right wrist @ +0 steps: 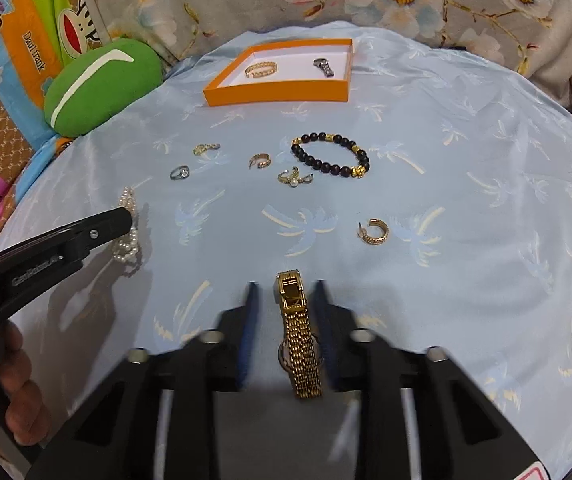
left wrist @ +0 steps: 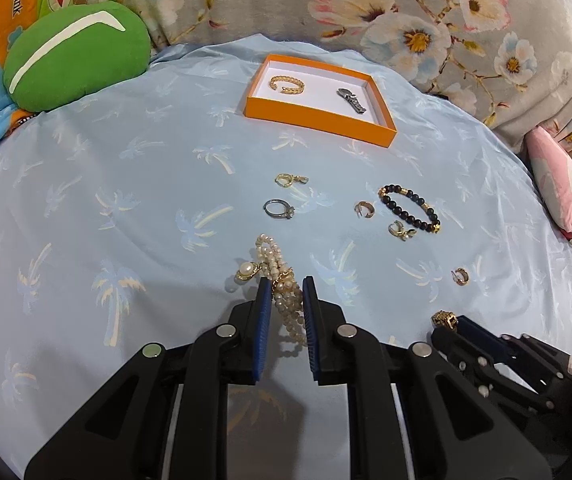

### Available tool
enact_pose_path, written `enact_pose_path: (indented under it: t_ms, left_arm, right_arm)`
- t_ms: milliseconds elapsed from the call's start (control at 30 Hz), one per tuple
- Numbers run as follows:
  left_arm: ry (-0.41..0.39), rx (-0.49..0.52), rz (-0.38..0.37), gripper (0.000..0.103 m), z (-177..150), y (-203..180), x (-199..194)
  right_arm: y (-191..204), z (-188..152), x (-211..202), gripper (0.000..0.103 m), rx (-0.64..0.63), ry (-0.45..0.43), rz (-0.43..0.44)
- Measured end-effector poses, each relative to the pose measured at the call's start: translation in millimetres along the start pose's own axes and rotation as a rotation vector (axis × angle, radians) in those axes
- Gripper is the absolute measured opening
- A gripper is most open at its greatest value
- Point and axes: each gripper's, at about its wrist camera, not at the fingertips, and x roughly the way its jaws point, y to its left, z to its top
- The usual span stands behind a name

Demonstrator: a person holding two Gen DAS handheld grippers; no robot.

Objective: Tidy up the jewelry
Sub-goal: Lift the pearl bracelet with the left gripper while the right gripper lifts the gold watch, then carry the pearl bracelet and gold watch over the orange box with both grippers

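Gold watch links lie between the right gripper fingers, which look spread beside the band without pressing it; only this view shows its whole length. From the left wrist just its clasp peeks out, while the left gripper pinches the pearl necklace near the blue cloth's front edge. An orange box sits near the far edge.
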Motion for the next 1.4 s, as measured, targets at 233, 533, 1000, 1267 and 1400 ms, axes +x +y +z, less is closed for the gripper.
enact_pose_path:
  t_ms: [233, 533, 1000, 1267, 1400]
  left_arm:
    - [-0.004, 0.006, -0.007, 0.015, 1.7, -2.2, -0.5]
    - [-0.038, 0.024, -0.002, 0.015, 26.7, -4.3, -3.0]
    - [-0.131, 0.11, 0.008, 0.015, 137.7, -12.7, 26.9]
    - [-0.157, 0.114, -0.024, 0.015, 217.0, -21.0, 85.3]
    - [-0.126, 0.102, -0.034, 0.015, 238.6, -24.2, 125.5]
  right_arm:
    - [0.0, 5.3, -11.9, 0.011, 0.009, -0.051, 0.014]
    - [2.7, 45.9, -30.4, 0.011, -0.003, -0.154, 0.04]
    - [-5.0, 177.0, -5.4, 0.011, -0.05, -0.28, 0.074]
    - [-20.4, 250.0, 49.2, 0.011, -0.02, -0.275, 0.12]
    - [-27.4, 269.2, 81.6, 0.011, -0.006, -0.25, 0.136]
